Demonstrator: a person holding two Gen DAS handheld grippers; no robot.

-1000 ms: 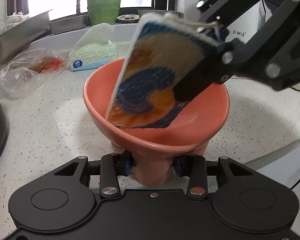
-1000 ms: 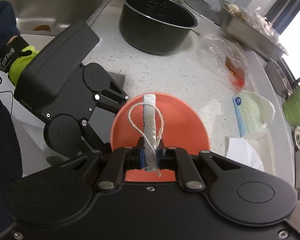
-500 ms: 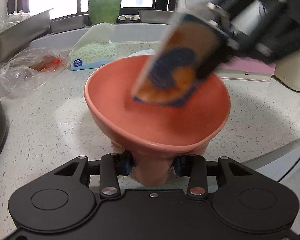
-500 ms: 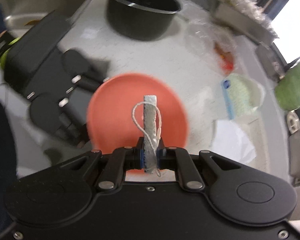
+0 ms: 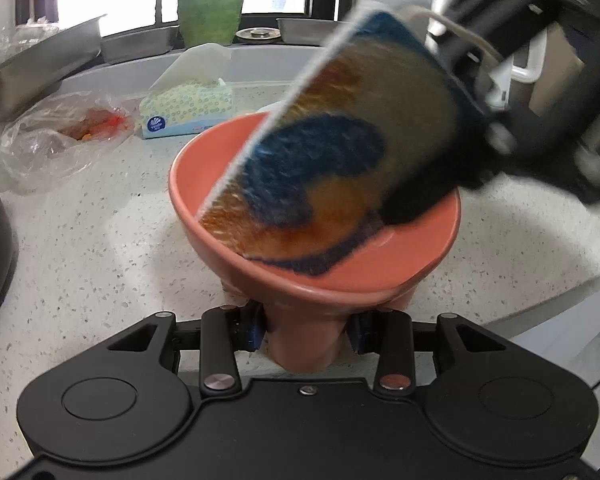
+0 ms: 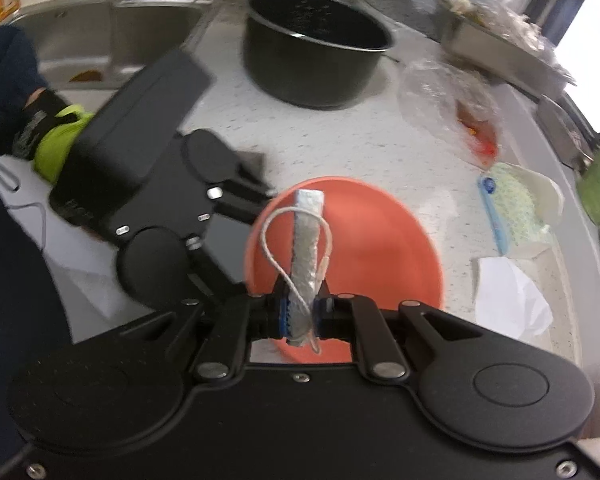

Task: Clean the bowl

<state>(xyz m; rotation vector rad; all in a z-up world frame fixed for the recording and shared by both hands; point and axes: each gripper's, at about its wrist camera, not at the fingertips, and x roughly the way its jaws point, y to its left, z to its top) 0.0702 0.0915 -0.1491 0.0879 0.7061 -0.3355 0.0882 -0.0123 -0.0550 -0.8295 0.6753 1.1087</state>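
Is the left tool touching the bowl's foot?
Touching. Left wrist view: the left tool has both pads pressed against the foot of the bowl.

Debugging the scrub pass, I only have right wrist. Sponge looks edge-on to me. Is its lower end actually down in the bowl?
Observer: Yes, left wrist shows the sponge tilted, lower edge inside the bowl.
Operator: What is the left gripper holding?
Observer: The left gripper clamps the bowl's foot, pads on both sides.
Operator: Sponge face?
Observer: Blue and orange swirl, white backing edge, pinched by the right gripper.
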